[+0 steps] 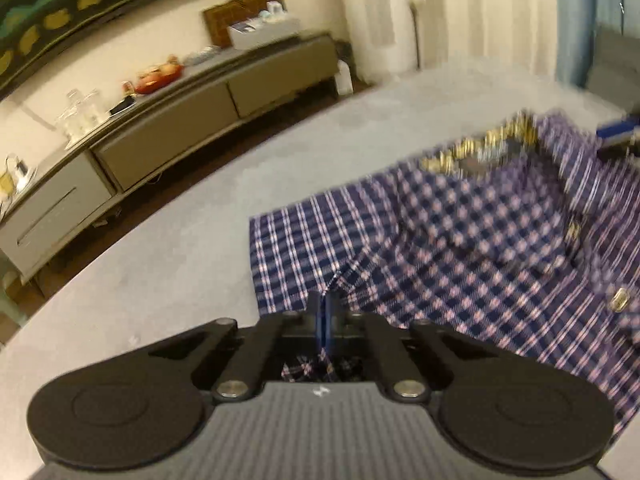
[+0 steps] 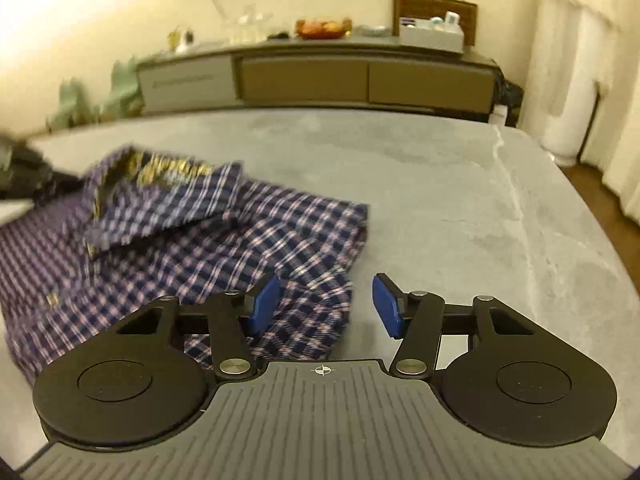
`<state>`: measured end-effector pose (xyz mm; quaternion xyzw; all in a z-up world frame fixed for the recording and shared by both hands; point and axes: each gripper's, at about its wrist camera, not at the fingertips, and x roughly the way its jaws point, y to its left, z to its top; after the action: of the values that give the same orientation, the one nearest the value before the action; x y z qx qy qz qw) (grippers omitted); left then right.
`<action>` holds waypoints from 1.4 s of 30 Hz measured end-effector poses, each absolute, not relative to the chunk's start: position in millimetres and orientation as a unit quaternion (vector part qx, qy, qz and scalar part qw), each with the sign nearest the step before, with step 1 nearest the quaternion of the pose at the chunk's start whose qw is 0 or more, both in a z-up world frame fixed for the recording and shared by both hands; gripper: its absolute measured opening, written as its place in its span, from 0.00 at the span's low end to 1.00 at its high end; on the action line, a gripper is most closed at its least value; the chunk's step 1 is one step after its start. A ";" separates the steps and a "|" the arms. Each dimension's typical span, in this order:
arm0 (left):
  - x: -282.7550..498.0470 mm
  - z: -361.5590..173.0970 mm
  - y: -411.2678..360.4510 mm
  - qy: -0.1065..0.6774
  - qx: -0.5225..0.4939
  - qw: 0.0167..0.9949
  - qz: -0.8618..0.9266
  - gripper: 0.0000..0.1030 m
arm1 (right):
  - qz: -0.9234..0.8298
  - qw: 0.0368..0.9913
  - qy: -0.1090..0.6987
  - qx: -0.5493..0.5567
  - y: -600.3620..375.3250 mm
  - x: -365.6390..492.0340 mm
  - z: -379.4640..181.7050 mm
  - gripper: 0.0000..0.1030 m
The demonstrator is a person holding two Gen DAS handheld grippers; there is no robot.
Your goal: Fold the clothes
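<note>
A navy, white and pink plaid shirt (image 1: 460, 240) lies rumpled on the grey table (image 1: 160, 260), its collar with a gold-patterned lining (image 1: 480, 148) at the far side. My left gripper (image 1: 325, 312) is shut on the shirt's near edge, with cloth bunched behind the blue pads. In the right wrist view the same shirt (image 2: 180, 248) spreads across the left half of the table (image 2: 460, 208). My right gripper (image 2: 326, 306) stands open over the shirt's right edge, nothing between its blue pads (image 2: 386, 306). The other gripper shows as a dark blur (image 2: 24, 176) at far left.
A long low sideboard (image 1: 168, 128) runs along the wall beyond the table, carrying glasses, a red bowl and a white box (image 2: 432, 36). Pale curtains (image 1: 460, 12) hang at the right. The table's right edge (image 2: 592, 248) drops to a wooden floor.
</note>
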<state>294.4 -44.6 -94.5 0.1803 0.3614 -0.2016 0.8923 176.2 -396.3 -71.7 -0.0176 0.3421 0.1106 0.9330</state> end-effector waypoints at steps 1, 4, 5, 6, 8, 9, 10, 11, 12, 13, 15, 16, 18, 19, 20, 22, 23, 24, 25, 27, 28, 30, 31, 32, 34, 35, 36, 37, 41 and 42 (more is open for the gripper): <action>293.8 -90.2 -39.0 0.359 0.164 0.896 -0.204 0.02 | 0.114 0.933 0.340 -0.012 -397.0 176.9 -71.4 0.60; 294.4 -82.2 -31.5 0.358 0.146 0.898 -0.208 0.02 | 0.123 0.930 0.347 -0.014 -393.3 180.6 -71.1 0.58; 295.5 -81.1 -31.8 0.360 0.148 0.897 -0.209 0.02 | 0.125 0.926 0.356 -0.023 -388.8 182.9 -71.5 0.37; 295.8 -80.9 -33.4 0.360 0.153 0.895 -0.212 0.02 | 0.127 0.922 0.365 -0.032 -384.4 185.2 -71.8 0.33; 295.5 -82.0 -38.4 0.358 0.164 0.892 -0.223 0.03 | 0.130 0.914 0.381 -0.051 -376.1 189.0 -71.7 0.19; 295.3 -82.6 -40.9 0.358 0.170 0.890 -0.228 0.04 | 0.125 0.915 0.379 -0.061 -374.9 187.2 -67.6 0.16; 295.2 -83.1 -43.5 0.357 0.175 0.887 -0.234 0.05 | 0.122 0.916 0.375 -0.070 -375.2 184.9 -63.8 0.15; 295.0 -83.7 -46.0 0.356 0.181 0.885 -0.239 0.08 | 0.120 0.918 0.371 -0.077 -376.0 182.9 -60.8 0.15; 294.8 -84.2 -48.5 0.355 0.187 0.883 -0.244 0.09 | 0.121 0.917 0.371 -0.082 -375.1 182.6 -59.4 0.15; 294.7 -84.8 -51.0 0.354 0.192 0.881 -0.249 0.08 | 0.122 0.917 0.370 -0.087 -374.2 182.3 -58.0 0.14; 294.0 -88.6 -56.1 0.348 0.220 0.880 -0.235 0.02 | 0.119 0.917 0.368 -0.094 -372.6 181.9 -54.5 0.08; 295.7 -86.7 -53.5 0.342 0.217 0.887 -0.222 0.02 | 0.117 0.918 0.367 -0.095 -371.8 181.9 -52.5 0.07; 302.6 -77.9 -42.4 0.330 0.190 0.903 -0.197 0.02 | 0.112 0.919 0.364 -0.099 -370.2 181.7 -48.7 0.06; 307.8 -72.6 -34.7 0.327 0.167 0.911 -0.188 0.02 | 0.109 0.920 0.363 -0.099 -369.9 182.0 -46.9 0.06; 312.7 -73.1 -32.3 0.330 0.160 0.913 -0.181 0.02 | 0.105 0.922 0.361 -0.092 -372.1 184.1 -46.0 0.06; 322.1 -82.2 -35.2 0.344 0.171 0.908 -0.168 0.02 | 0.096 0.922 0.366 -0.082 -374.8 188.8 -51.2 0.06; 326.8 -86.8 -36.6 0.351 0.176 0.905 -0.162 0.02 | 0.092 0.920 0.371 -0.080 -375.2 191.2 -56.5 0.06; 330.4 -92.9 -39.8 0.359 0.182 0.902 -0.157 0.03 | 0.087 0.917 0.379 -0.088 -373.8 192.6 -62.9 0.08; 332.2 -98.4 -42.9 0.366 0.188 0.899 -0.153 0.07 | 0.082 0.914 0.385 -0.095 -372.5 193.9 -69.0 0.10; 329.4 -98.7 -42.7 0.356 0.191 0.905 -0.133 0.27 | 0.072 0.916 0.379 -0.106 -372.1 192.1 -72.7 0.40; 326.4 -94.6 -40.0 0.348 0.188 0.911 -0.118 0.34 | 0.053 0.917 0.377 -0.116 -372.6 189.9 -69.0 0.52; 309.8 -79.8 -31.3 0.314 0.176 0.929 -0.087 0.35 | 0.015 0.919 0.369 -0.136 -373.2 184.7 -61.0 0.62; 296.8 -71.7 -29.7 0.293 0.164 0.939 -0.079 0.35 | 0.004 0.923 0.355 -0.146 -370.4 178.6 -53.4 0.62; 280.8 -63.7 -30.3 0.274 0.146 0.946 -0.095 0.35 | 0.001 0.929 0.336 -0.155 -365.2 170.2 -45.6 0.60; 254.1 -58.7 -35.1 0.265 0.118 0.940 -0.180 0.36 | 0.049 0.940 0.306 -0.143 -352.8 152.8 -33.4 0.60; 246.7 -65.0 -43.1 0.274 0.132 0.929 -0.212 0.35 | 0.083 0.935 0.316 -0.138 -343.6 150.9 -37.4 0.60; 241.5 -75.8 -53.5 0.288 0.163 0.916 -0.228 0.35 | 0.116 0.929 0.324 -0.132 -334.5 148.9 -41.5 0.60; 239.6 -88.4 -60.8 0.308 0.188 0.905 -0.225 0.33 | 0.143 0.922 0.334 -0.132 -325.6 147.7 -46.8 0.59; 227.9 -109.1 -60.7 0.362 0.136 0.905 -0.176 0.30 | 0.145 0.908 0.343 -0.195 -313.5 155.0 -83.2 0.69; 219.3 -109.1 -62.0 0.371 0.117 0.907 -0.161 0.30 | 0.144 0.909 0.335 -0.200 -318.9 158.8 -84.7 0.74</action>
<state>219.3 -62.0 -109.1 0.1168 0.3710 -0.1613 0.9070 158.8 -318.9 -84.7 -0.1999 0.3353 0.1445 0.9093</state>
